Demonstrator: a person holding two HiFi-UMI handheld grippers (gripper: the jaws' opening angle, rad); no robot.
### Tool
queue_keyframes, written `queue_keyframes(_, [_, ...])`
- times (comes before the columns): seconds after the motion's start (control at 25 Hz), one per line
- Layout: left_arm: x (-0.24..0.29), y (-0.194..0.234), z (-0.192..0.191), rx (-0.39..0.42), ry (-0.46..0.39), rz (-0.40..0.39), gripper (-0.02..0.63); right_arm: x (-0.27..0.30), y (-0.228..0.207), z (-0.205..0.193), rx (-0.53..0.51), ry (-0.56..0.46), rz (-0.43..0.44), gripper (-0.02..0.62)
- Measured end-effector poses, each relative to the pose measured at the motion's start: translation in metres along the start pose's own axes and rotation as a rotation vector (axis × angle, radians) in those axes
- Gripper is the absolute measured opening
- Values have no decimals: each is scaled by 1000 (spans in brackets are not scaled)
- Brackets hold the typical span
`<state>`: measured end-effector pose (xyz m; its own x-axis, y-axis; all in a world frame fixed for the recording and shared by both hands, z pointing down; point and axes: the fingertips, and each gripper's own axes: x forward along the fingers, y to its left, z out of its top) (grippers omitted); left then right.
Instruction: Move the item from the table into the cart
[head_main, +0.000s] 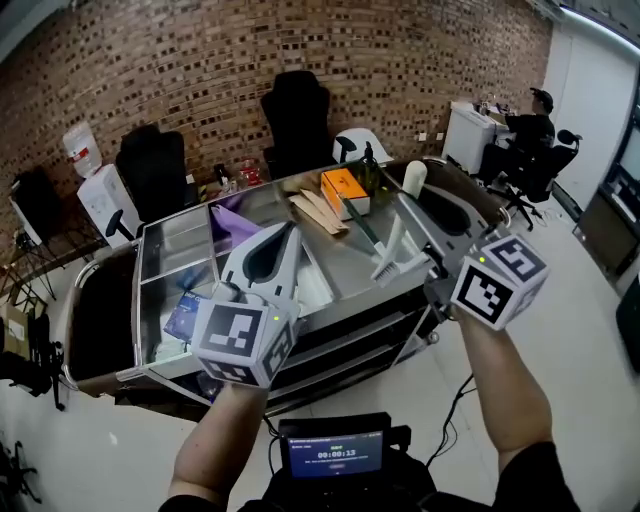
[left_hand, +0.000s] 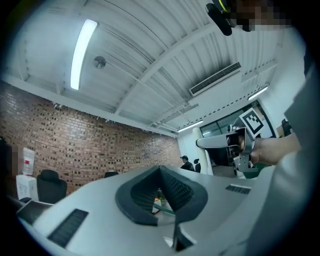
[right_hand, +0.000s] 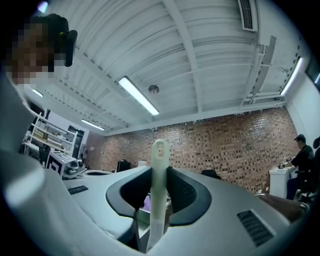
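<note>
In the right gripper view a white brush handle (right_hand: 159, 160) with a hole at its tip stands upright between my right gripper's (right_hand: 159, 172) jaws, which are shut on it. From the head view the white brush (head_main: 392, 258) hangs over the cart's top shelf (head_main: 150, 262), its bristle end low and its handle tip near my right gripper (head_main: 425, 200). My left gripper (head_main: 288, 235) hovers over the shelf's left half. In its own view my left gripper (left_hand: 160, 172) has its jaw tips together and nothing between them.
On the shelf lie an orange box (head_main: 343, 190), wooden pieces (head_main: 318, 212), a purple item (head_main: 235, 220), a green-handled tool (head_main: 362, 225) and a blue packet (head_main: 183, 318). Office chairs (head_main: 297, 120) line the brick wall. A person (head_main: 530, 130) sits at a desk at the back right.
</note>
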<state>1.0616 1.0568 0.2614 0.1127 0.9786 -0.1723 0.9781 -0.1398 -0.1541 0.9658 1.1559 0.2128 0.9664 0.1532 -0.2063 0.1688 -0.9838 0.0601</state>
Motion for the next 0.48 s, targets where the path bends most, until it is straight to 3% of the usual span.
queue_keyframes(0.12, [69, -6, 8, -6, 23, 72, 0, 23, -75, 12, 35, 28, 69, 71])
queue_keyframes(0.24, [114, -14, 14, -3, 39, 138, 0, 49, -123, 13, 42, 82, 145, 71])
queue_keyframes(0.48, [128, -3, 4, 25, 84, 176, 0, 98, -130, -31, 106, 217, 216, 71])
